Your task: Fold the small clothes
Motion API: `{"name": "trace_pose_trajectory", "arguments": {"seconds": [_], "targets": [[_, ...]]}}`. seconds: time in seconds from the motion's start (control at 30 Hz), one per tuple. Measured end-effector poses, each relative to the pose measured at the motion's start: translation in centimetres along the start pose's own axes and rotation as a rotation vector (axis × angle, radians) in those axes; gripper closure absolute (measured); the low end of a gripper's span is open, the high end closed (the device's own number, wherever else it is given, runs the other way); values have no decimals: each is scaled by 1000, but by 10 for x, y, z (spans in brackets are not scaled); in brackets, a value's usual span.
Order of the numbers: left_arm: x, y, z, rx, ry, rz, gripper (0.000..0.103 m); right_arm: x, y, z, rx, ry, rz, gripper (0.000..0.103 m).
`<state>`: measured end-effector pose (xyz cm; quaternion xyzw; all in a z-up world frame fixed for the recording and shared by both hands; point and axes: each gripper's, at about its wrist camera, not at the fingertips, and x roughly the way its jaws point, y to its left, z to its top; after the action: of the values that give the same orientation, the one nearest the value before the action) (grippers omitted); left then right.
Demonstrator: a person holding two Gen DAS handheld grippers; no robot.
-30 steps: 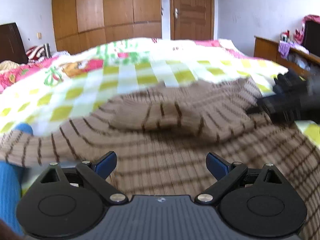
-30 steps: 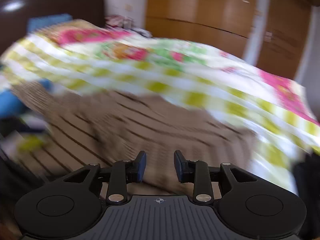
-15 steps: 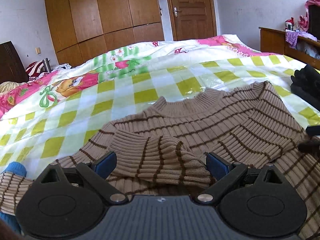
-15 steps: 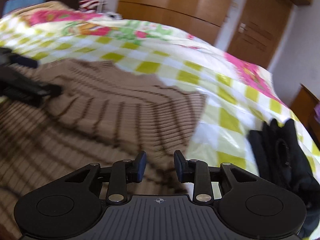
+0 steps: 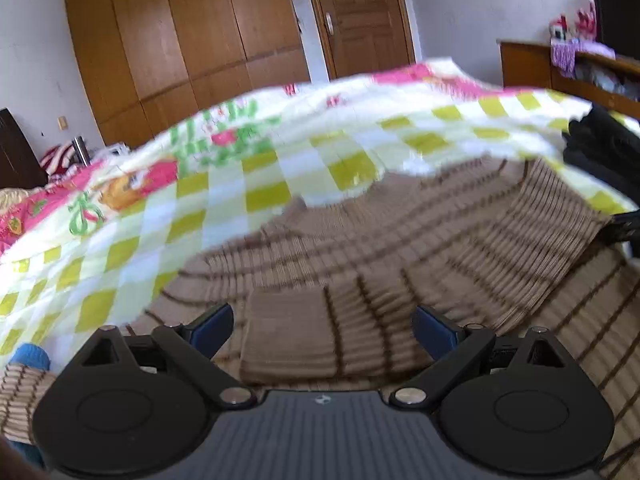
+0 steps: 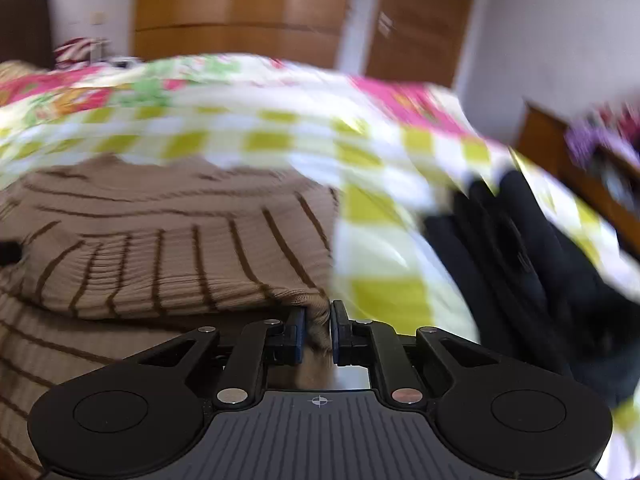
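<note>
A tan knit sweater with thin dark brown stripes (image 5: 400, 240) lies on the checked bedspread (image 5: 240, 184). In the left wrist view my left gripper (image 5: 322, 330) is wide open, its blue-padded fingers to either side of a sleeve cuff (image 5: 288, 336) folded onto the body. In the right wrist view my right gripper (image 6: 318, 332) is shut on the sweater's edge (image 6: 308, 300), holding a folded layer of the sweater (image 6: 160, 240) over the part beneath. The right gripper shows at the far right of the left wrist view (image 5: 624, 224).
A black garment (image 6: 520, 260) lies on the bed to the right of the sweater, also in the left wrist view (image 5: 600, 152). A blue item (image 5: 28, 356) lies at the lower left. Wooden wardrobes (image 5: 200, 40), a door and a side cabinet (image 5: 560, 72) stand beyond the bed.
My right gripper has closed on the sweater's right edge and lifted it over the body. My left gripper has stayed open over the folded sleeve cuff.
</note>
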<state>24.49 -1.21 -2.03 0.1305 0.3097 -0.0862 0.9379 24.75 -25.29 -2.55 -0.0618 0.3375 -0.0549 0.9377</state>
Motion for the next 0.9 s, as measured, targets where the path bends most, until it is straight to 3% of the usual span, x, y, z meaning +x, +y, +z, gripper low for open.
{"name": "trace_pose_trajectory", "arguments": {"seconds": [0.13, 0.27, 0.33, 0.43, 0.57, 0.67, 0.73, 0.9], "targets": [[4, 5, -16, -13, 58, 4, 0, -2, -9, -7, -7, 52, 20, 86], [-2, 20, -20, -62, 60, 1, 0, -27, -6, -9, -74, 34, -9, 86], [-5, 29, -17, -92, 53, -23, 0, -46, 1, -5, -119, -17, 8, 84], [-6, 38, -10, -95, 24, -33, 0, -52, 20, 13, -179, -49, 138, 84], [3, 52, 1, -98, 12, -29, 0, -23, 63, 42, -248, -50, 361, 84], [23, 60, 2, -131, 101, -76, 0, -1, 97, 56, -285, -39, 465, 84], [31, 60, -2, -136, 148, -113, 19, 9, 113, 62, -317, -7, 510, 84], [24, 60, -8, -156, 143, -157, 42, -2, 113, 52, -355, -20, 461, 83]]}}
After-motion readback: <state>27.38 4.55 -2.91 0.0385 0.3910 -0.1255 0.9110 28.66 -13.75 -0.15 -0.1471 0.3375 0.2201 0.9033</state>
